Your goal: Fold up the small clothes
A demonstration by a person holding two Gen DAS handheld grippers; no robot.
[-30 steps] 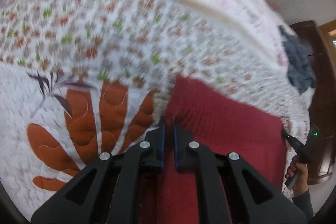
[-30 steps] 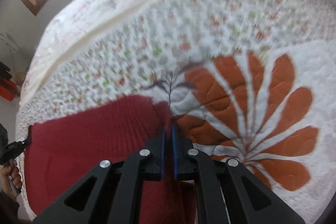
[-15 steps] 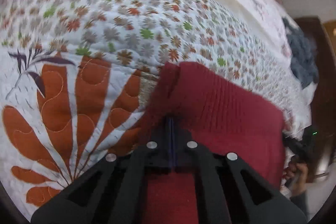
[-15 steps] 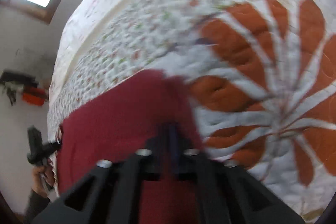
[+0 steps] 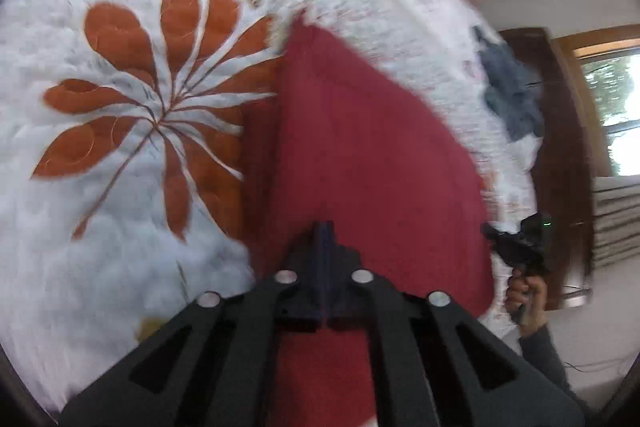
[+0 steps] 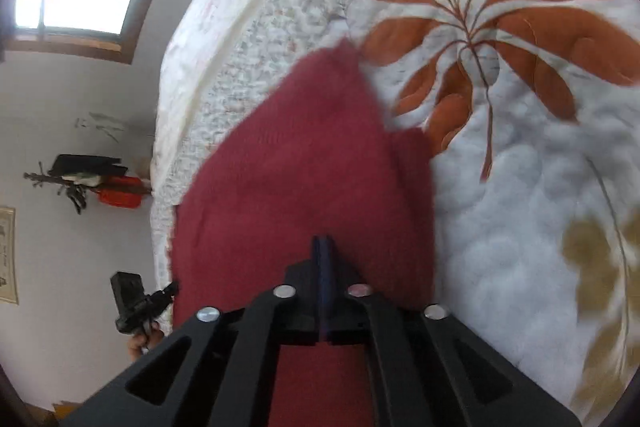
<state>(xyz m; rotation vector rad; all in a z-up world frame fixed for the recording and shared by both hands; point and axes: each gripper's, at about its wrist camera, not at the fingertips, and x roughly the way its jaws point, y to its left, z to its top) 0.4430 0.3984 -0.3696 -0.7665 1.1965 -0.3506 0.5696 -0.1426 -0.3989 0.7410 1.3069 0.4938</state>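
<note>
To fold well, both corners of the red knit garment [image 5: 360, 147] should travel level and land squarely on the lower layer. It hangs lifted over the quilted bed [image 5: 100, 227], near its side edge. The left tool [image 5: 322, 227] and right tool [image 6: 322, 241] each pinch a corner, jaws pressed together on the knit.

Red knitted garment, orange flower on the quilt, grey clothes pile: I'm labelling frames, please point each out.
Red knitted garment [image 5: 360, 147], left wrist view, middle of the lifted panel.
Orange flower on the quilt [image 6: 476, 27], right wrist view, centre where petals meet.
Grey clothes pile [image 5: 508, 95], left wrist view, its middle.
</note>
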